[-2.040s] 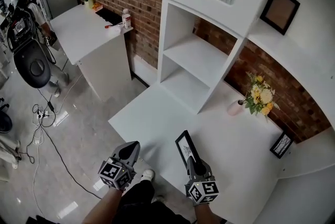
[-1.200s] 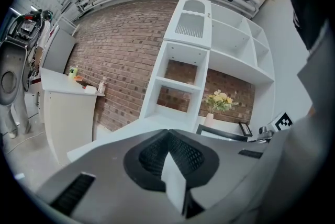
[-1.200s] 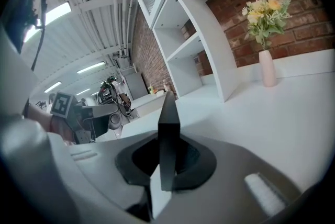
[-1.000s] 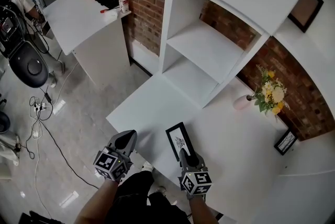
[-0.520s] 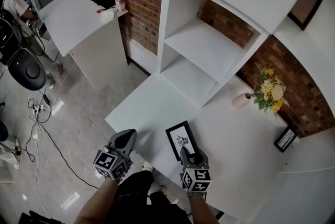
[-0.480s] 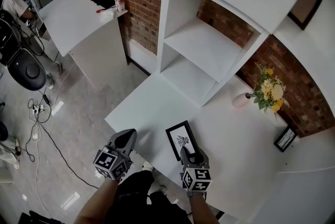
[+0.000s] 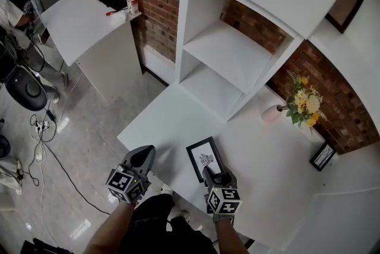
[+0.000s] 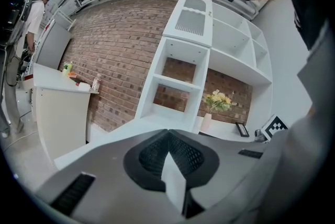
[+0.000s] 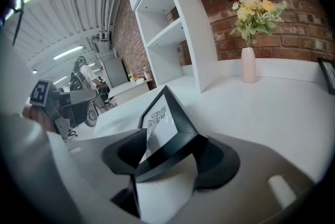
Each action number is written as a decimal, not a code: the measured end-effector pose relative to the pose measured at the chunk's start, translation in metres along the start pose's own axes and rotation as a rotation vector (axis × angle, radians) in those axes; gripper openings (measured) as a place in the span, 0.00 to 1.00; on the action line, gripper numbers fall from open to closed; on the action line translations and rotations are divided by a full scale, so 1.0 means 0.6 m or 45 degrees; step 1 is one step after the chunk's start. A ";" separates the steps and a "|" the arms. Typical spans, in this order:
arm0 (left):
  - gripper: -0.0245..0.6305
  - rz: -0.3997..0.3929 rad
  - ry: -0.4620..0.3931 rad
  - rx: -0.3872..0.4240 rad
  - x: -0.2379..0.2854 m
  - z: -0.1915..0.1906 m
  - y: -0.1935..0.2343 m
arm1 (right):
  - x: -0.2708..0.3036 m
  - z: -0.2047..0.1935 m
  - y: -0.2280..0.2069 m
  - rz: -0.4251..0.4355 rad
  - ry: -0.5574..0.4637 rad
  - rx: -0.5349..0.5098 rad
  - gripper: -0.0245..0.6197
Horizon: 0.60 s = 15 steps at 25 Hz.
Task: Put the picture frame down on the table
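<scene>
Now the picture frame lies flat, lengthwise away, loose between just-opened right tongs.

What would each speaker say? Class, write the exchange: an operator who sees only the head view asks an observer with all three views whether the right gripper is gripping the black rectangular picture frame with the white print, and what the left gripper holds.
Operator: The head view doesn't show me the right jaws. Is the frame gripped?
Observer: It looks unclamped. In the right gripper view the right gripper has its jaws apart, and they have just been opening. A corner of the black rectangular picture frame sits between them.
Operator: And the other hand?
Observer: The left gripper view shows the left gripper with its jaws together and nothing between them.
</scene>
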State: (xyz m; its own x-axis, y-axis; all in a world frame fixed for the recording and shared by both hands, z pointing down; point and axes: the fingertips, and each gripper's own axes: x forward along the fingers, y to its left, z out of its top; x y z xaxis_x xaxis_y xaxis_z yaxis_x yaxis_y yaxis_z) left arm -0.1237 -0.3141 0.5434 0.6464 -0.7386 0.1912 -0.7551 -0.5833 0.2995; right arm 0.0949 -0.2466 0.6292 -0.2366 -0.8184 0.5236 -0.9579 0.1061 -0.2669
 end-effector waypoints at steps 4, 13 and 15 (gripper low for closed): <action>0.05 -0.010 0.006 0.000 0.006 -0.001 -0.002 | 0.002 -0.006 -0.004 -0.012 0.029 0.019 0.45; 0.05 -0.011 0.007 0.003 0.013 0.000 -0.002 | 0.005 -0.015 -0.018 -0.060 0.092 0.037 0.53; 0.05 -0.012 0.008 0.002 0.014 0.000 -0.002 | 0.006 -0.016 -0.018 -0.061 0.095 0.031 0.54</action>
State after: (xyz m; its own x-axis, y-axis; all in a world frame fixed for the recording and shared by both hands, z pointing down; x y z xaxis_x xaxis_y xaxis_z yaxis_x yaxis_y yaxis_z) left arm -0.1174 -0.3196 0.5449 0.6539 -0.7312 0.1943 -0.7494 -0.5905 0.2995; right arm 0.1029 -0.2456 0.6418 -0.2027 -0.7778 0.5949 -0.9644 0.0532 -0.2590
